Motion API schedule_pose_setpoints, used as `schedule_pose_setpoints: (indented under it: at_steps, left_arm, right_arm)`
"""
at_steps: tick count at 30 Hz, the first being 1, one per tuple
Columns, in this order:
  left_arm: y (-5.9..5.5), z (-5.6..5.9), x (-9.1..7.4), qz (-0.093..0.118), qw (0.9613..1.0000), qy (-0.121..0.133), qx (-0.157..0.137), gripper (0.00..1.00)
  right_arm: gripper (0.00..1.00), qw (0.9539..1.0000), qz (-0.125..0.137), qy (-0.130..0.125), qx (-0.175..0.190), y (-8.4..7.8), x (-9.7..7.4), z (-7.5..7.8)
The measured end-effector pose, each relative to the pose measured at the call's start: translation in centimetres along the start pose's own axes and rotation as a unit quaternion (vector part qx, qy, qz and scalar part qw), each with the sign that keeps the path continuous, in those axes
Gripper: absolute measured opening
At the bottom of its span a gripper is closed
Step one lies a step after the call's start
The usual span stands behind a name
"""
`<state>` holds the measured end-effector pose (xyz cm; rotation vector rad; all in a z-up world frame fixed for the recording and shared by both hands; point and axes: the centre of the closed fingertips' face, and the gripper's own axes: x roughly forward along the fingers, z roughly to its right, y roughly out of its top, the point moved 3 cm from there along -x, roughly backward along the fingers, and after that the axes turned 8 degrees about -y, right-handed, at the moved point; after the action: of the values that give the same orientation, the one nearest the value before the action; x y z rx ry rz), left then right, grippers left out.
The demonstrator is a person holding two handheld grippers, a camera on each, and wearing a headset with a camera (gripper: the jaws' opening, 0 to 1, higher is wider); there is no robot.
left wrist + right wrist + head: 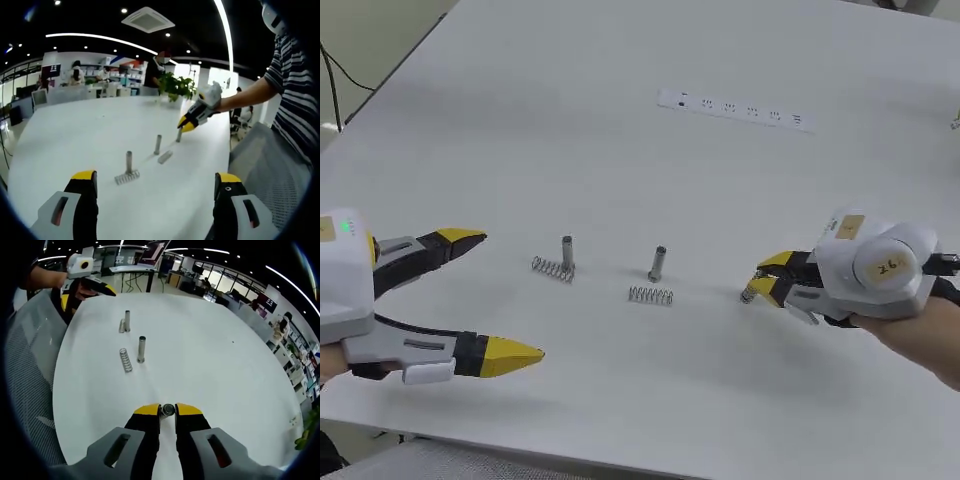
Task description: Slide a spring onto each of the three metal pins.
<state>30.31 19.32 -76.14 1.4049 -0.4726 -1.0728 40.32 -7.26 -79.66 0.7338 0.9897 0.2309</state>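
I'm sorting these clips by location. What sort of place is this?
Probably an open-plan office: a big white table with a power strip, more desks behind it, and a ceiling air vent among strip lights.

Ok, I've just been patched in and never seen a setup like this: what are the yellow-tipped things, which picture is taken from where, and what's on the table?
There is no robot here. A person holds two hand tools, each a two-jaw gripper with yellow tips. The head view comes from a headset camera looking down at the white table. The two round views come from cameras riding on the grippers. The left gripper is wide open and holds nothing. The right gripper is shut on a small metal pin. Two more pins stand upright on the table, the left pin and the middle pin. The left spring and the middle spring lie beside them. A power strip lies further back.
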Motion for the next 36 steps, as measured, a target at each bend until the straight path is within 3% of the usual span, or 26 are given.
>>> schedule_pose_setpoints:
  at_steps: [12,26,36]
  left_arm:
    - [0.1,0.0,-0.1,0.003,1.0,0.001,-0.002,0.94]
    - [0.4,0.0,-0.1,0.005,1.0,0.003,-0.001,0.94]
    - [0.5,0.1,-0.1,0.007,1.0,0.003,-0.001,0.94]
  right_arm:
    - [0.09,0.9997,0.0,-0.001,0.024,0.2,-0.2,0.0]
    - [0.1,0.9979,0.026,-0.013,0.057,1.0,-1.6,0.1]
    - [0.13,0.9904,0.066,-0.011,0.121,2.0,-3.4,-0.6]
